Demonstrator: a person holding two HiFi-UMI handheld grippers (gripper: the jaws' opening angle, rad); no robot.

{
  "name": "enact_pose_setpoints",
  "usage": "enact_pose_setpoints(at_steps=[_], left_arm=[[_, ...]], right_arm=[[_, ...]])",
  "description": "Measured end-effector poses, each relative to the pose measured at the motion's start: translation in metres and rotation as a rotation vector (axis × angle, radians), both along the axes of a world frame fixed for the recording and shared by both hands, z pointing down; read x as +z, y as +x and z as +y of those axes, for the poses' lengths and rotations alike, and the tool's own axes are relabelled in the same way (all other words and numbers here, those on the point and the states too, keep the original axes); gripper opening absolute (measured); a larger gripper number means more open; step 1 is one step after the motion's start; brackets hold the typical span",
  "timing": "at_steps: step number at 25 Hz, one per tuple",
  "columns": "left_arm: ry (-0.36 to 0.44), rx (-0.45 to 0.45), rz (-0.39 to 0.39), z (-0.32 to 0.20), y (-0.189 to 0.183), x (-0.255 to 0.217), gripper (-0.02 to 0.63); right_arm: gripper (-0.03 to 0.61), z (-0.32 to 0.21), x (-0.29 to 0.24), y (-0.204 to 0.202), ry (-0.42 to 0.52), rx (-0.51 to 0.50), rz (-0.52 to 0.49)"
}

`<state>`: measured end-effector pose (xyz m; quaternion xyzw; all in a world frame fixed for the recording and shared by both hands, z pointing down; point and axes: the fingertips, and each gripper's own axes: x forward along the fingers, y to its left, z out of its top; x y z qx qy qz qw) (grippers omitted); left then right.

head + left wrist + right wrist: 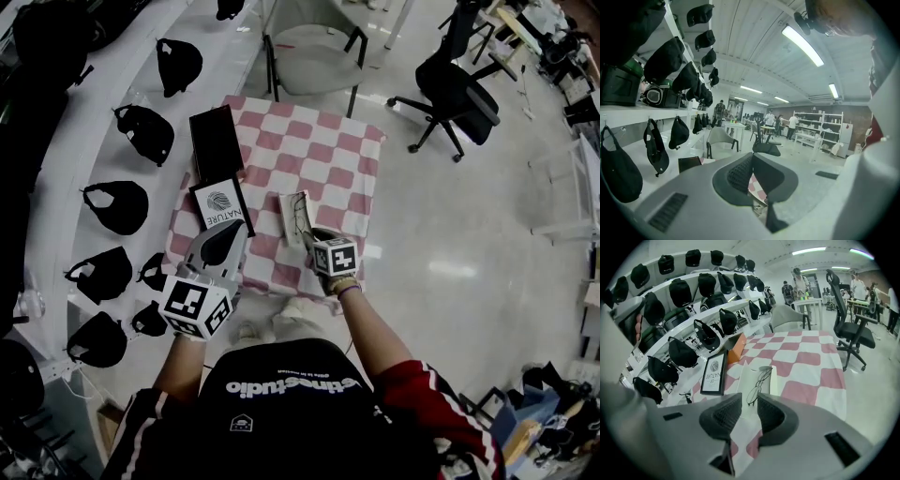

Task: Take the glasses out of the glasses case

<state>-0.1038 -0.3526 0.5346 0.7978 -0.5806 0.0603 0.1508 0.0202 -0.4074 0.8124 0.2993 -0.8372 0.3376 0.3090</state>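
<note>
Head view: a worktop under a pink-and-white checked cloth (319,150) sits in the middle of the frame. The white glasses case (289,230) lies open near the cloth's lower edge, and the thin-wire glasses (298,214) rest inside it. Left of the case is a framed card printed NATURE (220,204), with a black box (214,141) above it. The left gripper (225,232) hangs over the cloth's lower left corner, its tips toward the card. The right gripper (314,234) is at the lower end of the case, just beside the glasses. Black caps (122,206) hang along the white shelves at the left edge. A grey chair (314,42) stands at the top and a black office chair (455,89) at the upper right.

Left gripper view: the left gripper (752,157) has its 2 jaws closed tip to tip with nothing between them. A sliver of the checked cloth (754,185) shows below the tips. The black box (689,164) is at lower left, the grey chair (719,138) beyond it, and caps hang at the left.

Right gripper view: the right gripper (750,401) has its 2 jaws a little apart, closed on nothing. The glasses (758,384) lie folded out on the open case (745,376) straight ahead, their near end reaching the mouth of the gap. The NATURE card (714,372) lies left of the case on the cloth (806,362).
</note>
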Motion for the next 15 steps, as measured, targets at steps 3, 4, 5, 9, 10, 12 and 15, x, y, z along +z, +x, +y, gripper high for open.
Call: enact_pose_setpoints(at_steps=[3,4,5,9,10,12,15], left_arm=[[-0.012,-0.008,-0.006,-0.002,-0.003,0.006,0.006],[-0.015,-0.012,-0.007,-0.003,-0.004,0.008,0.006],[-0.018,-0.016,-0.006,-0.004,-0.005,0.011,0.006],[-0.038,-0.037,0.002,-0.004,-0.011,0.019,0.006],[-0.042,-0.041,0.000,-0.004,-0.012,0.021,0.006],[-0.047,-0.046,-0.003,-0.004,-0.013,0.023,0.006],[-0.053,-0.056,-0.006,-0.003,-0.018,0.026,0.006]], right_arm=[[0.109,-0.004,0.012,-0.001,-0.030,0.005,-0.001],[0.109,-0.004,0.016,-0.002,-0.039,0.001,-0.001],[0.110,-0.005,0.020,-0.003,-0.048,-0.002,0.000],[0.110,-0.003,0.035,-0.007,-0.085,-0.005,0.001],[0.110,-0.003,0.038,-0.008,-0.094,-0.003,0.005],[0.112,-0.004,0.043,-0.008,-0.110,0.001,0.012],[0.114,-0.007,0.048,-0.009,-0.127,0.007,0.014]])
